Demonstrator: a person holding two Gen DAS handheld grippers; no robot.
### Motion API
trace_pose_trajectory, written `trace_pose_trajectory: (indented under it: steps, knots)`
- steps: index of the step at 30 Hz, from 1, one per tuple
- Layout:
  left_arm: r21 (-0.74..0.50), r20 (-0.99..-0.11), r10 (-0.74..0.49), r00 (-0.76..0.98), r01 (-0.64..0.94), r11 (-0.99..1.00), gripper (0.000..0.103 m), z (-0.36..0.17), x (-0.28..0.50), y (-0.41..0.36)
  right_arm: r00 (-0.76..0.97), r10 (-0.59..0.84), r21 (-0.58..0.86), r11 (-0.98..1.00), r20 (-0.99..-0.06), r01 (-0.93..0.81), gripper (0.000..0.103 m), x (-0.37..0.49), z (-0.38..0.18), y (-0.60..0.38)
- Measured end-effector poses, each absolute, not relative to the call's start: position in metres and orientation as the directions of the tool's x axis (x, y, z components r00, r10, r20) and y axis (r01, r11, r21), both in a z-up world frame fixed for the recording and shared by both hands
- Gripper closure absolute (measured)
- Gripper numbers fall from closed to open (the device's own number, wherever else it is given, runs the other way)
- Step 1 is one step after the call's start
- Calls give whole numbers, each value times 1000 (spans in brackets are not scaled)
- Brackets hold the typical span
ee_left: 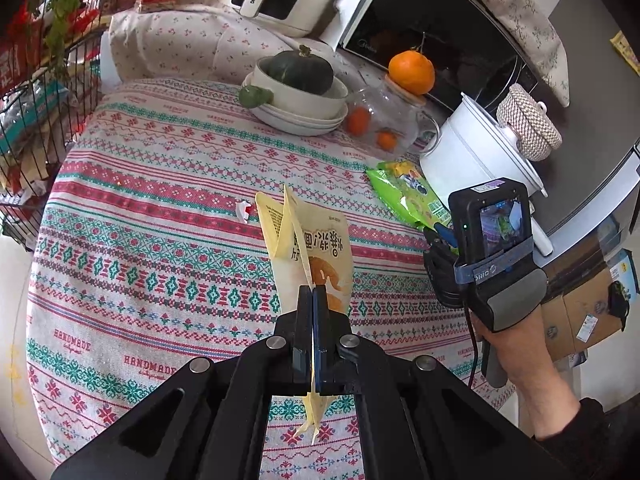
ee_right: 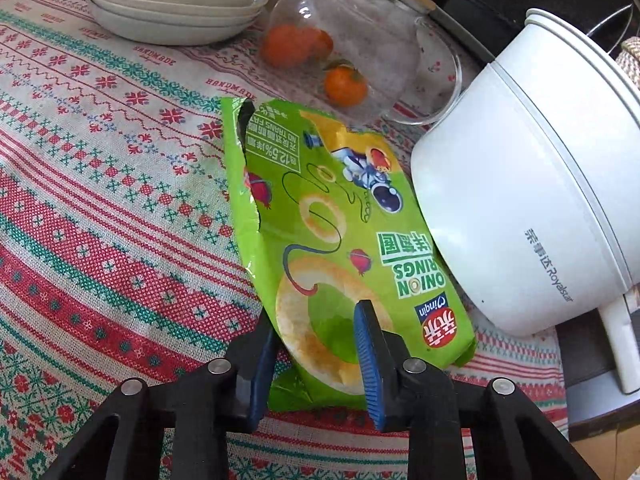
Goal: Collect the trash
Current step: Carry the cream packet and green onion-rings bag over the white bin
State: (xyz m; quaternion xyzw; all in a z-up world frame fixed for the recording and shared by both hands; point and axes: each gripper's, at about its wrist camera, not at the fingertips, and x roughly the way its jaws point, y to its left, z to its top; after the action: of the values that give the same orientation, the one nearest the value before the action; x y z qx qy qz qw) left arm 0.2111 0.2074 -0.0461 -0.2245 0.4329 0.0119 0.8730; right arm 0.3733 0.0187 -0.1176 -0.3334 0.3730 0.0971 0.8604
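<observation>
Left wrist view: the left gripper [ee_left: 312, 294] has its jaws pressed together on a pale yellow snack wrapper [ee_left: 310, 240], which stands up from the fingers above a patterned tablecloth [ee_left: 160, 184]. A small white and red scrap [ee_left: 243, 209] lies on the cloth, well apart. To the right, the right gripper [ee_left: 442, 236] reaches the near end of a green onion-ring bag [ee_left: 404, 192] lying beside a white electric pot [ee_left: 476, 152].

Right wrist view: the right gripper [ee_right: 320, 352] has its jaws spread wide, one blue pad on each side of the green bag's near end [ee_right: 336, 240]. Whether the pads already touch the foil is hard to tell; they have not closed on it. The torn bag lies flat, touching the white pot [ee_right: 528, 184].

The step in hand appears to be grasping the second piece of trash; next the jaws need to close squarely on the bag before lifting, with the scrap left to gather
</observation>
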Motion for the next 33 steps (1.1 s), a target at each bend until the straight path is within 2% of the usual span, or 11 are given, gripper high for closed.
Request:
trace_pose_trajectory:
  steps: [3, 5, 8, 15, 23, 33]
  knots:
    - [-386, -754, -178, 632, -207, 899, 103, -42, 208, 206, 718, -86, -525, 743, -691, -416, 93, 367, -112, 23]
    - [-392, -747, -184, 638, -200, 898, 103, -38, 205, 206, 721, -78, -519, 748, -689, -414, 96, 363, -105, 23]
    - [-407, -735, -199, 648, -186, 894, 103, -31, 199, 206, 705, -42, -463, 781, -708, -419, 97, 355, -90, 14]
    - [-417, -702, -222, 677, -138, 898, 103, -10, 183, 198, 619, 117, -192, 892, -777, -410, 98, 336, -37, -31]
    - [-423, -671, -296, 679, -24, 906, 103, 6, 158, 161, 559, 355, 146, 912, -750, -383, 98, 267, 12, -88]
    - [-457, -665, -468, 582, 178, 871, 103, 2, 133, 63, 576, 402, 248, 911, -712, -330, 98, 161, 29, -160]
